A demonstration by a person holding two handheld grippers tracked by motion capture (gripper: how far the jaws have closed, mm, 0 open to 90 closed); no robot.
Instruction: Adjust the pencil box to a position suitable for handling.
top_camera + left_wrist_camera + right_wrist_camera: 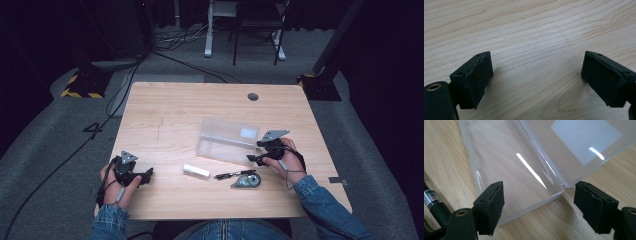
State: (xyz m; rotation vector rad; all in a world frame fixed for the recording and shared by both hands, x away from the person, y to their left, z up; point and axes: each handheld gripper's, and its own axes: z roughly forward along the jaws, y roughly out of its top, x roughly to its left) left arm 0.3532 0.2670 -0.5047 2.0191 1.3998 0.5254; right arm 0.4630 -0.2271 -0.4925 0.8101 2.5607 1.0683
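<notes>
Both grippers' fingers released; right gripper (253, 158) beside the clear box (227, 141), near pen (234, 174) and tape dispenser (247, 181).

On the light wooden surface (165, 115) lie a white cylindrical tube (196, 170), a black pen (234, 174) and a grey tape dispenser (247, 181).

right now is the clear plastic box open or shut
Open. The clear plastic box lies with its lid folded back flat on the table, and the tray part holds nothing.
</notes>
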